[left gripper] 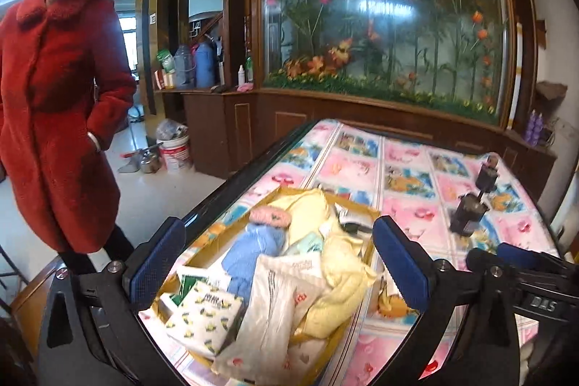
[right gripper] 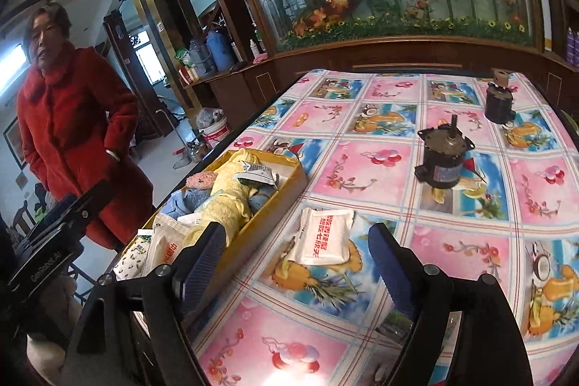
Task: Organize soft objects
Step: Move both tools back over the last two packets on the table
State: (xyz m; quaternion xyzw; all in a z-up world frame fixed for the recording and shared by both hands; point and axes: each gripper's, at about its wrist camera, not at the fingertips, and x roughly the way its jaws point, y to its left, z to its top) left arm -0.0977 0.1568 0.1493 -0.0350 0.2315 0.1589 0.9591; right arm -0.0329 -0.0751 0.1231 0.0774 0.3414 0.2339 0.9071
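Box (right gripper: 289, 183) at table's (right gripper: 452, 259) left edge nearly full. White packet (right gripper: 325, 236) lies loose beside it. Your right gripper (right gripper: 300, 263) wide open, empty, above packet: lower, pinch. Left gripper (left gripper: 278, 263) open, empty, over box.

left gripper (left gripper: 278, 263) | black frame | blue ribbed fingers (left gripper: 159, 259) | silver screws | right gripper (right gripper: 293, 266) alike

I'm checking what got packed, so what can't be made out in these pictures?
- Left wrist view: the floor of the yellow cardboard box, buried under the pale yellow cloth and packets.
- Left wrist view: the box's near end, cut off by the left gripper.
- Right wrist view: the white packet with red print; its lettering is too small.
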